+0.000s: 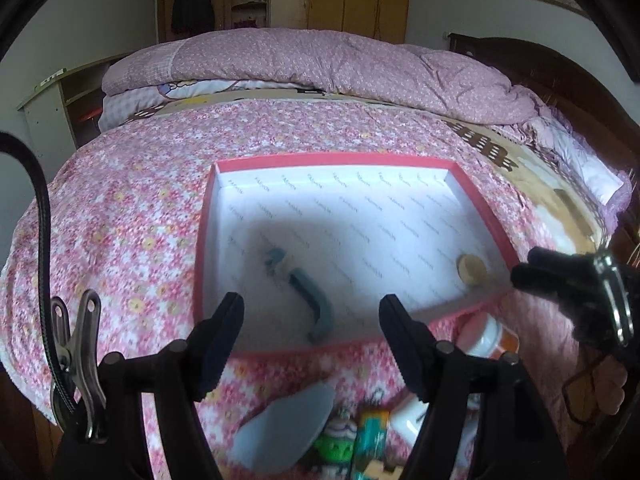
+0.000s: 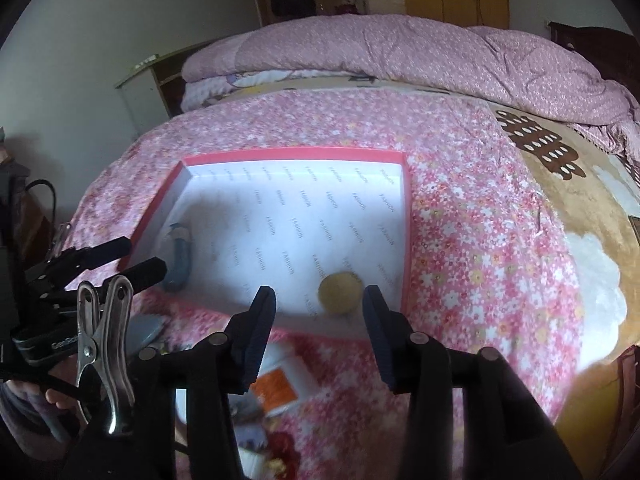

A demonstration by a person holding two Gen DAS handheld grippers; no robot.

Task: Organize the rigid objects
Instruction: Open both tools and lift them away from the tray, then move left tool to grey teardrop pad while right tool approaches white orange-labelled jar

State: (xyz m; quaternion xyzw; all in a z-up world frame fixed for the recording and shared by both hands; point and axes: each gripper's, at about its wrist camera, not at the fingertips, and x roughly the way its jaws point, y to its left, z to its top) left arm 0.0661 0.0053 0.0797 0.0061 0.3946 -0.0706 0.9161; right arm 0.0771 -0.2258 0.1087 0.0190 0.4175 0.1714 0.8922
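Note:
A red-rimmed box [image 1: 332,158] with a white printed floor lies on the flowered bedspread; it also shows in the right wrist view [image 2: 296,154]. In it lie a blue-grey curved tool [image 1: 316,300], also in the right wrist view [image 2: 182,256], and a round tan disc [image 1: 472,268] [image 2: 340,288]. My left gripper [image 1: 312,308] is open and empty over the box's near edge. My right gripper [image 2: 320,300] is open and empty just short of the disc. Each gripper shows in the other's view, the right one [image 1: 520,266] and the left one [image 2: 146,258].
Loose items lie on the bedspread in front of the box: a white and orange jar [image 1: 486,336] [image 2: 280,380], a grey flat piece [image 1: 284,428], a green toy [image 1: 340,440], a colourful block [image 1: 372,436]. A folded pink quilt [image 1: 320,60] lies behind.

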